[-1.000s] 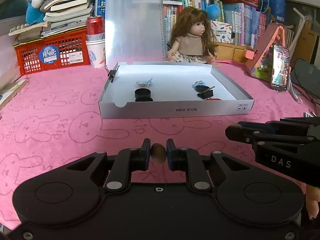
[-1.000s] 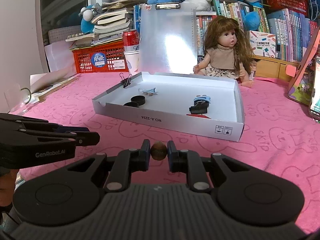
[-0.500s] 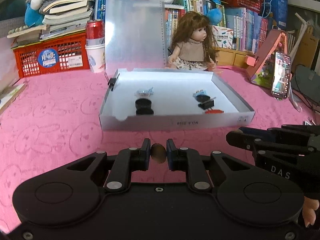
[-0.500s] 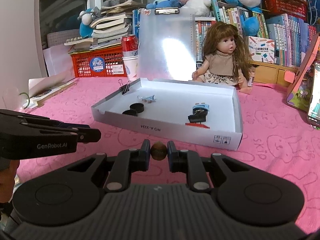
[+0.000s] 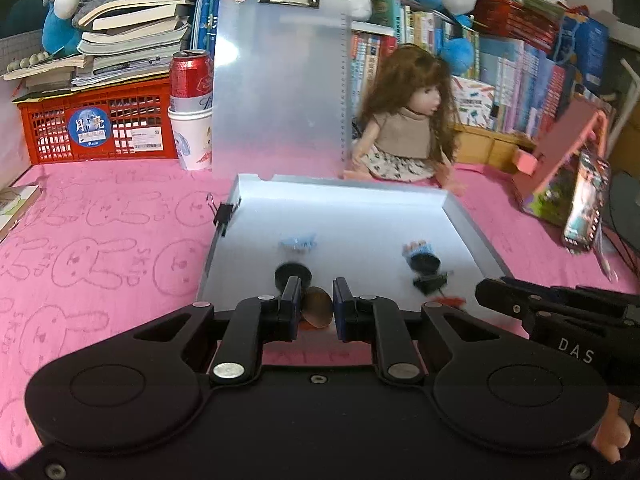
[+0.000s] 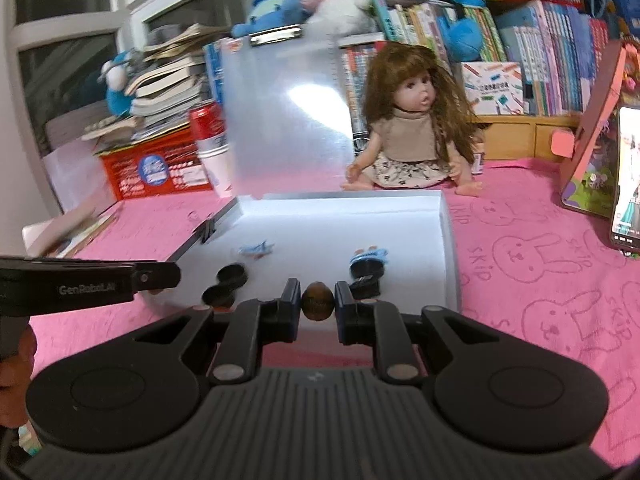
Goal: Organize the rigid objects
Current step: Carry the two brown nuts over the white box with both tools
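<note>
We carry two small brown nuts, one pinched in the left gripper [image 5: 316, 306], one in the right gripper [image 6: 317, 301], both over the white tray's [image 6: 448, 232] near edge. Hard, light, rounded: likely to squirt out unless we grip across the widest middle.

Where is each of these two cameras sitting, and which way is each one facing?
Left wrist: on the left gripper, looking along its fingers over the white tray toward the doll; the right gripper and fingertips of a hand show at right.
Right wrist: on the right gripper, facing the same tray and doll; the left gripper shows at left.
Shared: tray, doll, clipboard, pink cloth; each gripper holds a brown nut.
</note>
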`<state>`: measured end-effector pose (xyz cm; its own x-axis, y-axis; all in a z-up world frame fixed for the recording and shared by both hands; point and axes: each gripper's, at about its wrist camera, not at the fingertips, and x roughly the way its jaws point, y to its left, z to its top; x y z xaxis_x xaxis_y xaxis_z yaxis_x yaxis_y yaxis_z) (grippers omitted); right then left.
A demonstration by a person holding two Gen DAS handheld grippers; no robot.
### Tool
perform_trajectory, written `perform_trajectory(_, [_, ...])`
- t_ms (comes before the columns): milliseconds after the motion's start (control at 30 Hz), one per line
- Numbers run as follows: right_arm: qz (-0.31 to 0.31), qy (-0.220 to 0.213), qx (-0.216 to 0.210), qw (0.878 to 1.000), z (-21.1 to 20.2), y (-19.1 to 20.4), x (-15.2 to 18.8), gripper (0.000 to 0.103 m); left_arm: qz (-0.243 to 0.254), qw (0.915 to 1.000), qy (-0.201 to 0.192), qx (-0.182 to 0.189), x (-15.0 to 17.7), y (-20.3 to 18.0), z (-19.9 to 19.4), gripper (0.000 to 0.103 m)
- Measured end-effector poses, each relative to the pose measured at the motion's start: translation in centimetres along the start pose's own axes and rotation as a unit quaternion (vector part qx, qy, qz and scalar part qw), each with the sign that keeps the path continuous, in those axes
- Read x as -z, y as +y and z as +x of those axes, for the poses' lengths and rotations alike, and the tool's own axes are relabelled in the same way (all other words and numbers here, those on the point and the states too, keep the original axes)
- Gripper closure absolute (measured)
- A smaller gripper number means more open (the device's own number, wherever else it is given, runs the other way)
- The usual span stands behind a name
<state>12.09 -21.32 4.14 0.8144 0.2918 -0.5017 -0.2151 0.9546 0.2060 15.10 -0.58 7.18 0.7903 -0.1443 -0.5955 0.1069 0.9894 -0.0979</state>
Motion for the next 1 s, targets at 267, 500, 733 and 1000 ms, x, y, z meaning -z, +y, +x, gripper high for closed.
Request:
perform_trajectory(267, [0.035, 0.005, 0.01, 0.999, 1.8, -1.7, -1.9, 0.081, -0.002, 0.9999, 0.01, -0.008, -1.9, -0.2, 2.5, 0.086])
perform_trajectory(500, [0.045, 0.011, 0.015, 0.999, 3.2, -2.3, -3.3, 0.081, -0.006, 0.9997, 0.017, -0.017, -3.4, -0.2, 4.6, 0.086])
perform_trajectory(733, [0.054, 0.025, 0.017, 0.998, 4.9, -2.9, -4.5, 0.081, -0.009, 0.9991, 0.035, -0.023, -4.9, 0.4, 7.1, 0.087])
perform_trajectory(1000, [0.078, 0.049, 0.02, 0.996, 7.7, -4.0, -5.9, 0.081, -0.014, 0.9981, 0.049, -0.036, -6.4, 0.8, 10.1, 0.086])
